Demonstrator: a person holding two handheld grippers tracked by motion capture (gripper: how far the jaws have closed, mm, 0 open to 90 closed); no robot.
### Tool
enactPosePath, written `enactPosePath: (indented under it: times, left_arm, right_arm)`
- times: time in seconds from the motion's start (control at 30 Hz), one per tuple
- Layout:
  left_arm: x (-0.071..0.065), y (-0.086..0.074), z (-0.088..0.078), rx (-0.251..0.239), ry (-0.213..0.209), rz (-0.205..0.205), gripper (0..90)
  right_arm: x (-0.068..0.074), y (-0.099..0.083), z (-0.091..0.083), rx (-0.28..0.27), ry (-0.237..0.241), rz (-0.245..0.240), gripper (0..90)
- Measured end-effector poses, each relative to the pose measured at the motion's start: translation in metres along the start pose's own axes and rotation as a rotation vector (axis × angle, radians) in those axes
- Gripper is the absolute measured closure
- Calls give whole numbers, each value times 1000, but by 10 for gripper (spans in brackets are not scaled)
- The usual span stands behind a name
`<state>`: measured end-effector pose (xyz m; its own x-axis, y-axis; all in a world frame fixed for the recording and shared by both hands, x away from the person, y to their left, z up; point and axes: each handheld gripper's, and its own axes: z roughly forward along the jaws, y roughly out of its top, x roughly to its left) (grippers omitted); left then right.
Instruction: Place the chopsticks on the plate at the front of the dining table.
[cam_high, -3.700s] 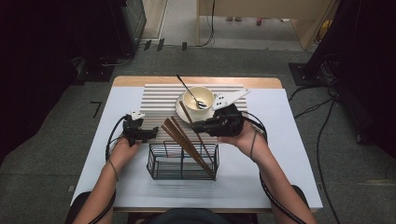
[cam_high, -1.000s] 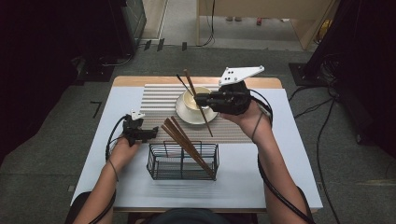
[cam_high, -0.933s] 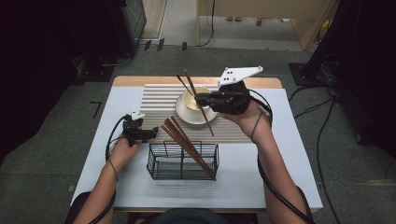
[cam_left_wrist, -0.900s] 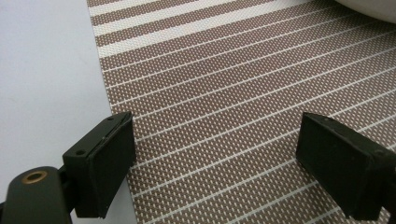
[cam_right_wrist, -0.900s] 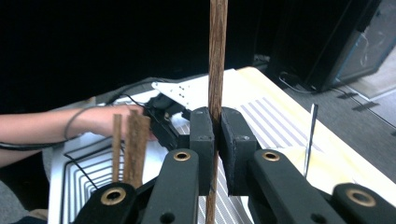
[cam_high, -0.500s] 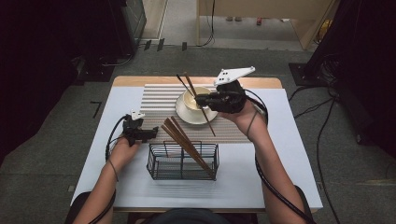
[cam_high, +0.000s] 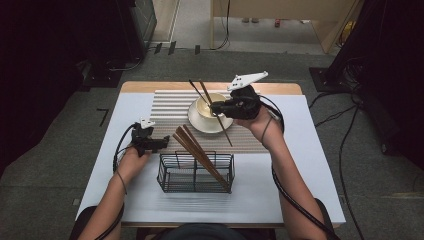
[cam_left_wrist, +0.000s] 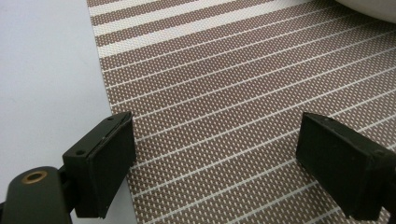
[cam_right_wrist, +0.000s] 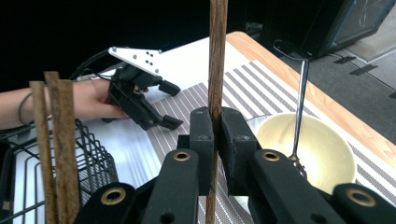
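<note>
My right gripper is shut on one brown chopstick, which slants across the cream bowl on its white plate. In the right gripper view the chopstick stands upright between the closed pads, with the bowl to the right. A metal spoon leans in the bowl. More chopsticks lean in the black wire basket. My left gripper rests open at the striped mat's left edge, its jaws wide apart over the mat with nothing between them.
The striped placemat lies on a white table cover over a wooden table. The basket stands near the front edge, between the person's forearms. Cables trail from both grippers. Dark floor and equipment surround the table.
The right gripper carried the chopstick from the basket to above the bowl, then sank slightly and shifted left over the last second. The left gripper has stayed put.
</note>
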<state>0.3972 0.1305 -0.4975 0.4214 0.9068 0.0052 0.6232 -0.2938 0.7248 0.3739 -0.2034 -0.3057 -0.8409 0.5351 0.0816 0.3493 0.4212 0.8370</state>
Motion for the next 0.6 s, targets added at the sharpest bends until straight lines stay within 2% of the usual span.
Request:
enactPosePath:
  times: [0.6]
  left_arm:
    - [0, 0, 0, -2, 0, -1, 122]
  right_arm:
    - [-18, -10, 27, 66, -14, 21, 849]
